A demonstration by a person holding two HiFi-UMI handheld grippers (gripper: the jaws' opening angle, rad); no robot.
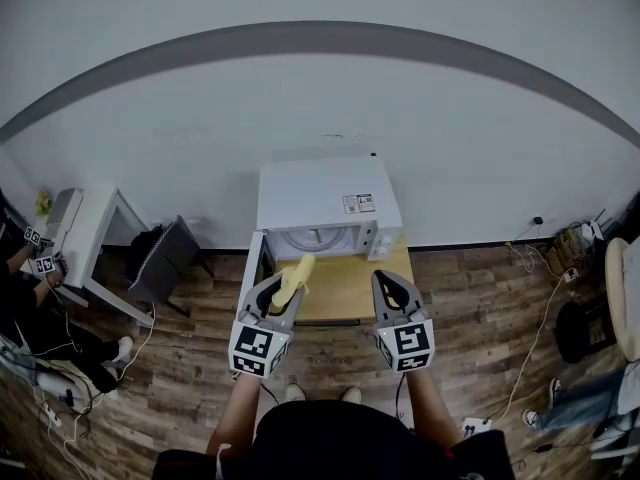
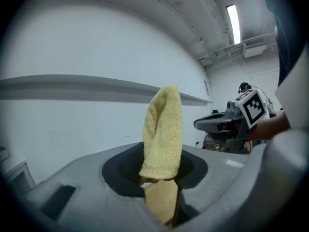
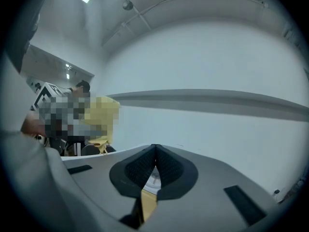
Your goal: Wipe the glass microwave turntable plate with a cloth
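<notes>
Now clamping yellow cloth (image 2: 161,129) in left gripper (image 1: 282,290), right gripper (image 3: 154,153) shut, empty; glass plate (image 1: 318,240) seemingly inside open microwave (image 1: 325,200). Could snag floppy cloth on the opening or jolt plate off centre.

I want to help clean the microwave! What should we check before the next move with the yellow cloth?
1. Cloth gripped: ok. The yellow cloth is pinched in the left hand-held gripper.
2. Other hand free: ok. The right hand-held gripper is shut with nothing in it.
3. Microwave door open: ok. Its inside shows.
4. Glass turntable plate in sight: cannot tell. The inside looks too small and pale.
5. Cloth on the plate: not ok. It sticks up in the air in front of the microwave.
</notes>
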